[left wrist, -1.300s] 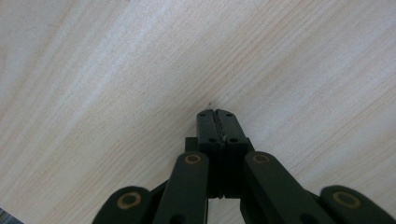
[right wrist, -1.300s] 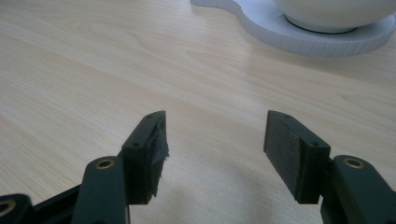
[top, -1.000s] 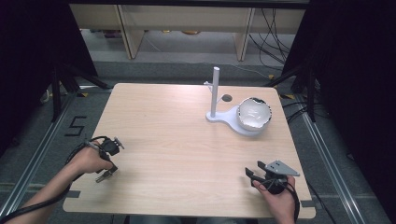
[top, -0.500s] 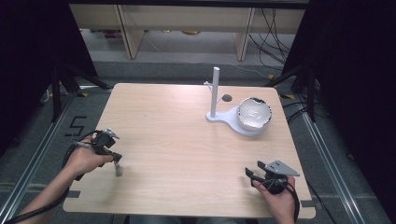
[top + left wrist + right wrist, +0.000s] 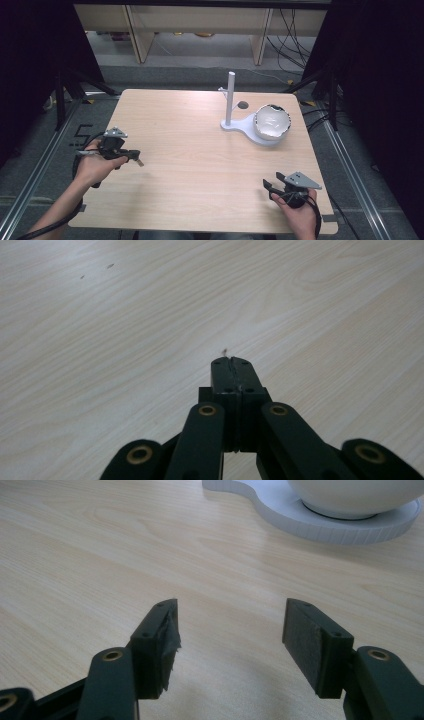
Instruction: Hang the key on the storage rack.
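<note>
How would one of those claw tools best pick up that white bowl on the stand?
Probably by the bowl's rim, from the near right side. It sits tilted on the white stand's base, with its thin edge exposed, and the post stands to its left. The right gripper, open and pointing that way, seems best placed.

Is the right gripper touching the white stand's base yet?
Apart. In the right gripper view the open right gripper has bare table between its fingers and the white stand's base; the high view agrees.

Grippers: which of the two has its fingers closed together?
The left gripper: its black fingers meet with no gap. The right gripper has its fingers spread apart.
</note>
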